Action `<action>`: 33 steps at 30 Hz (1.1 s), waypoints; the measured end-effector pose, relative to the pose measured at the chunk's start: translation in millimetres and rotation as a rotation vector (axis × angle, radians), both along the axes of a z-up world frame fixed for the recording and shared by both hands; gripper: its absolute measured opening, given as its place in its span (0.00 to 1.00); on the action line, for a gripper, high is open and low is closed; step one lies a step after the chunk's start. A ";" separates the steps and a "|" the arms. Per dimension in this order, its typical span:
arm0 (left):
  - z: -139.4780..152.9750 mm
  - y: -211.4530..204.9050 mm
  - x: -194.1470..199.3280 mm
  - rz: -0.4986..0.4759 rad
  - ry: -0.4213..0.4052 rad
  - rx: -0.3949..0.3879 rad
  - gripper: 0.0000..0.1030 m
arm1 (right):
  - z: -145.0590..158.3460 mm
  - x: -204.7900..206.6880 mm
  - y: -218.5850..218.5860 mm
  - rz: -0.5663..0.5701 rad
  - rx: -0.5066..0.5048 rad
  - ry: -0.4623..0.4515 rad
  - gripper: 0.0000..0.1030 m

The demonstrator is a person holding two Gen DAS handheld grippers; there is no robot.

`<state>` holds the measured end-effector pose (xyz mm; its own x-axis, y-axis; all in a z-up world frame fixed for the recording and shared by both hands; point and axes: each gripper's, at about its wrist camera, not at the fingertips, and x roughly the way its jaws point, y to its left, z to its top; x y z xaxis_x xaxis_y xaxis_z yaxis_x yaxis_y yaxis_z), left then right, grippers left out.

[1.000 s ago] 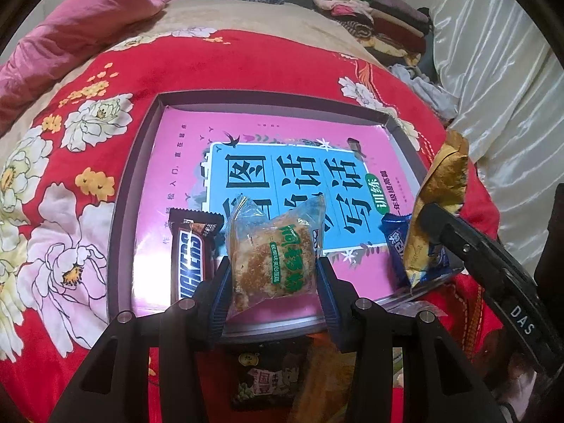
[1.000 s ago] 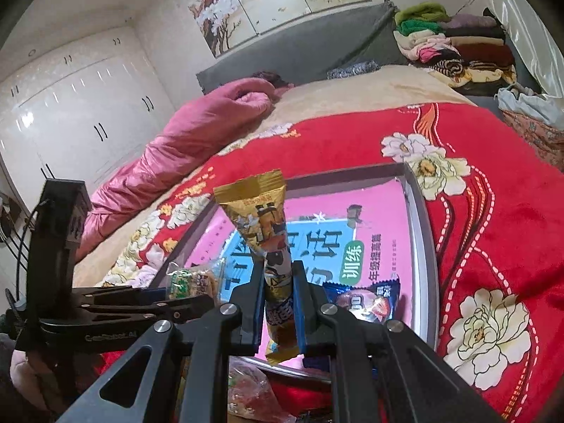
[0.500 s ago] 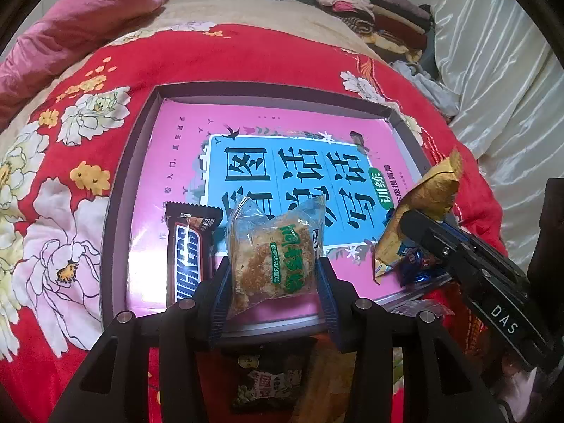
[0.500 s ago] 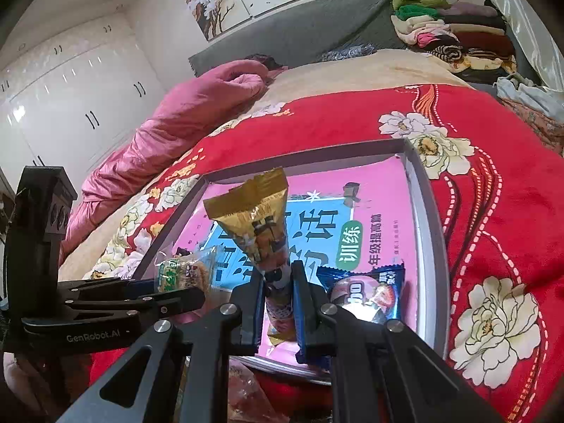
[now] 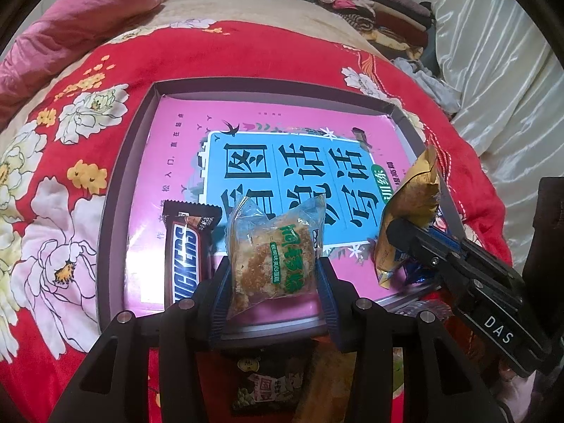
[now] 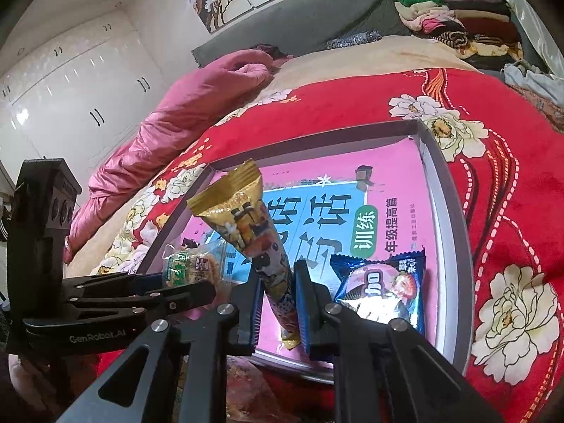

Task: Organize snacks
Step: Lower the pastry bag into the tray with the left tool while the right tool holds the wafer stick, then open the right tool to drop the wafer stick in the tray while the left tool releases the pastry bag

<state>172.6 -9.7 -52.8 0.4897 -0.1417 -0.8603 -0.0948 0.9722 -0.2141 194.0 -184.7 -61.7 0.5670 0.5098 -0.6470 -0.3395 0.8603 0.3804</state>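
A grey-rimmed tray [image 5: 116,190] with a pink and blue printed bottom lies on a red flowered blanket. My left gripper [image 5: 275,275] is shut on a clear-wrapped cake with green lettering [image 5: 275,250], held over the tray's near edge; it also shows in the right wrist view [image 6: 190,268]. A Snickers bar [image 5: 187,253] lies in the tray to its left. My right gripper [image 6: 278,296] is shut on a long gold snack packet [image 6: 246,225], tilted up over the tray's near right part. A blue packet [image 6: 384,289] lies in the tray beside it.
More snack packets [image 5: 264,384] lie on the blanket in front of the tray. A pink quilt [image 6: 169,112] lies at the far left. Folded clothes [image 6: 458,14] are stacked at the far right, with white curtain [image 5: 500,70] beside them.
My right gripper has lowered and tilted the gold packet down toward the tray beside the blue packet. My left gripper has held the cake almost still over the near edge.
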 end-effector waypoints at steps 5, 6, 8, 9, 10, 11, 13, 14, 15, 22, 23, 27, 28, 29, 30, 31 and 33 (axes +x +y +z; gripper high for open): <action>-1.9 -0.5 0.2 -0.003 0.005 0.003 0.47 | -0.8 0.8 -1.7 -0.004 0.013 0.004 0.18; -2.7 -0.5 0.4 -0.003 0.008 0.003 0.47 | -0.8 0.8 -1.8 -0.003 0.013 0.005 0.18; -4.0 -0.8 0.9 -0.006 0.012 0.003 0.47 | -0.5 0.6 -1.8 -0.003 0.013 0.005 0.18; -4.9 -1.0 1.2 -0.008 0.017 0.004 0.47 | -0.6 0.7 -1.9 -0.003 0.014 0.006 0.19; -5.5 -1.1 1.1 -0.009 0.018 0.004 0.47 | -0.7 0.7 -2.0 -0.002 0.016 0.008 0.19; -5.4 -1.5 0.9 -0.011 0.017 0.003 0.47 | -1.1 0.7 -1.4 -0.003 0.014 0.010 0.19; -5.3 -1.3 1.1 -0.014 0.015 0.005 0.47 | -1.4 0.9 -1.0 -0.004 0.010 0.012 0.19; -5.2 -1.2 1.3 -0.015 0.015 0.006 0.47 | -1.5 1.0 -0.1 -0.005 0.009 0.013 0.19; -5.5 -0.5 1.8 -0.012 0.016 0.007 0.47 | -1.4 1.0 -0.1 -0.005 0.009 0.013 0.20; -4.0 0.9 1.3 -0.002 0.012 0.011 0.48 | -3.2 1.4 -0.7 -0.012 0.012 0.017 0.23; -3.4 1.2 0.8 -0.001 0.009 0.010 0.48 | -3.3 1.3 -0.8 -0.014 0.009 0.016 0.23; -3.0 1.4 0.1 0.001 0.014 0.005 0.48 | -3.6 1.7 -0.5 -0.015 0.006 0.020 0.26; -3.2 1.1 0.3 0.002 0.017 0.009 0.48 | -3.3 1.7 -0.5 -0.015 0.005 0.020 0.27; -3.4 1.2 0.5 0.003 0.019 0.011 0.48 | -2.9 1.7 -0.6 -0.015 0.007 0.020 0.27; -3.1 0.9 0.3 0.002 0.019 0.009 0.49 | -2.8 1.6 -0.6 -0.015 0.009 0.018 0.28; -2.7 0.6 0.3 0.001 0.017 0.006 0.49 | -2.7 1.5 -0.6 -0.015 0.008 0.017 0.30; -1.8 0.2 -0.1 -0.003 0.015 0.003 0.51 | -2.9 2.2 -0.2 -0.014 0.006 0.017 0.32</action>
<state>172.5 -9.6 -54.6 0.4768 -0.1409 -0.8677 -0.0950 0.9730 -0.2102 196.3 -184.9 -64.6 0.5632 0.5057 -0.6535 -0.3204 0.8626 0.3914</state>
